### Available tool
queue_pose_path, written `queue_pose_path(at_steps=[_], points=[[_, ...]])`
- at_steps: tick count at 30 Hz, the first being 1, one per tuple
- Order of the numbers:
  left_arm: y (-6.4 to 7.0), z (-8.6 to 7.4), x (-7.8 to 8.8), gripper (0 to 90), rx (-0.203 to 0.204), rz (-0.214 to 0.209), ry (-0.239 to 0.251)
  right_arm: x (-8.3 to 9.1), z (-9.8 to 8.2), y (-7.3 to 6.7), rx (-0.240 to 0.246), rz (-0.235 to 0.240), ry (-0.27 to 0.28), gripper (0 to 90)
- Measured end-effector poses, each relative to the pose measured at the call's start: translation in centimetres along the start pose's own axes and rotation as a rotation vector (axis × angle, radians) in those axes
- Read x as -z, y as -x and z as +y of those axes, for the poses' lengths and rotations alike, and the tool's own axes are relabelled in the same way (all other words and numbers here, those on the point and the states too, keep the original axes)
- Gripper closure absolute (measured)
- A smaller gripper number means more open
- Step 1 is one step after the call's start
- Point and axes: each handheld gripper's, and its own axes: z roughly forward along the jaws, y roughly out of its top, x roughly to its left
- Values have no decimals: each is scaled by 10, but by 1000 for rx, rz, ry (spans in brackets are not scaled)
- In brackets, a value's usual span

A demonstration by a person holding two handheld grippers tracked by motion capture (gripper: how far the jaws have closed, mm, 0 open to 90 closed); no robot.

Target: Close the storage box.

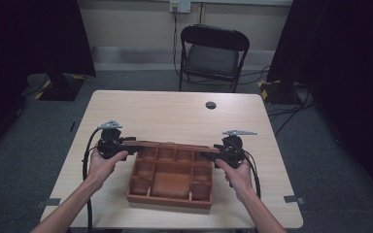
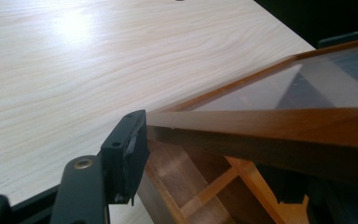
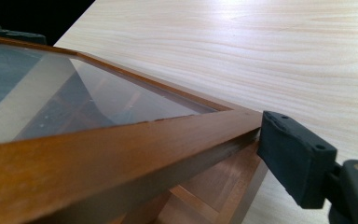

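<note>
Open tabletop (image 1: 175,111) beyond the wooden box (image 1: 170,196), bare but for a small dark hole cover (image 1: 211,105) near the far edge. Free strips left and right of the box, each taken up by a hand with its tool: left tool (image 1: 126,144), right tool (image 1: 212,150). Over the compartments, barred by the raised glass lid (image 1: 172,145). Past the far edge, blocked by a folding chair (image 1: 212,56).
</note>
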Motion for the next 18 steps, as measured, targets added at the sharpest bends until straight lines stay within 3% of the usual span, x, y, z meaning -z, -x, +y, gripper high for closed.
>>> queue_pose_path(at_steps=[8, 18], points=[[4, -1, 7, 356, -29, -26, 20, 1, -1, 3, 8, 15, -28, 262], [6, -2, 8, 350, -41, -30, 11, 18, -12, 17, -1, -25, -36, 275]])
